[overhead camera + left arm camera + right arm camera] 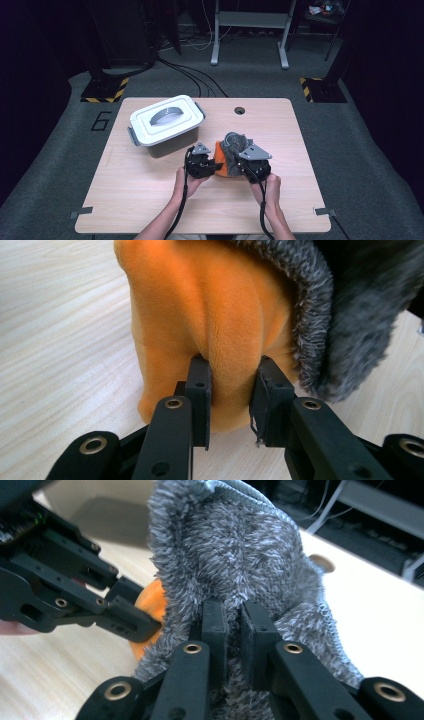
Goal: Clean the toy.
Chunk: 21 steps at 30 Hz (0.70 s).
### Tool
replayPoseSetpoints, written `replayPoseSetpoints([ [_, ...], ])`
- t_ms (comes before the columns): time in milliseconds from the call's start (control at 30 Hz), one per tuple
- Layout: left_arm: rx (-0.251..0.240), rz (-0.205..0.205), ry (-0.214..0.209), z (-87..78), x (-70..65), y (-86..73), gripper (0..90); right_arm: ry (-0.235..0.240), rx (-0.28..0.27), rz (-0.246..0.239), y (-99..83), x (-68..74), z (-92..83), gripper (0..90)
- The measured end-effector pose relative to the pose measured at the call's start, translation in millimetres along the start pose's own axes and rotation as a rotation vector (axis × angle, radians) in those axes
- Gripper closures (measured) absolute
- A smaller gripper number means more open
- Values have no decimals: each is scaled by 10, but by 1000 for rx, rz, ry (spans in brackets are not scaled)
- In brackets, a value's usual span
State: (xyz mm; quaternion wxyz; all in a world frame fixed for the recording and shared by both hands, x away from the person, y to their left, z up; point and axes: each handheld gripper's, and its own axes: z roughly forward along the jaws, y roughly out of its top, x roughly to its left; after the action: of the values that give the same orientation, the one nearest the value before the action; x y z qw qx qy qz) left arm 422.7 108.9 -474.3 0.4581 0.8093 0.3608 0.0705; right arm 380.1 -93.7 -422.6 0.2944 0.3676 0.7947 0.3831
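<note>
An orange plush piece (220, 161) with a grey fuzzy cloth (234, 143) over it stands a little right of the table's middle. My left gripper (213, 167) comes at it from the left. In the left gripper view, that gripper (231, 364) is shut on a fold of the orange plush (200, 305), with the grey cloth (350, 315) hanging to the right. My right gripper (242, 161) is at the item's right side. Seen in the right gripper view, it (233, 606) is shut on the grey cloth (235, 545), and a bit of orange (152, 600) peeks out beside a left finger (125, 616).
A grey box with a white lid and grey handle (167, 125) stands at the back left of the wooden table (140, 200), close to the left gripper. A round cable hole (239, 110) lies near the far edge. Cables and stands are on the floor beyond.
</note>
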Motion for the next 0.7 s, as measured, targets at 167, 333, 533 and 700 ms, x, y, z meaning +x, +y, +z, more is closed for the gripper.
replayPoseSetpoints([
  [167, 14, 27, 7, 15, -33, 5, 719, -26, 47, 47, -46, -49, 134, 506],
  [333, 22, 31, 9, 28, -40, -2, 720, -7, 58, 118, -126, -133, 222, 497],
  [533, -4, 23, 2, 25, -43, -5, 724, 25, 33, 129, -188, -199, 197, 789],
  [700, -2, 21, 2, 28, -37, -7, 723, -7, 45, 118, -228, -246, 140, 806],
])
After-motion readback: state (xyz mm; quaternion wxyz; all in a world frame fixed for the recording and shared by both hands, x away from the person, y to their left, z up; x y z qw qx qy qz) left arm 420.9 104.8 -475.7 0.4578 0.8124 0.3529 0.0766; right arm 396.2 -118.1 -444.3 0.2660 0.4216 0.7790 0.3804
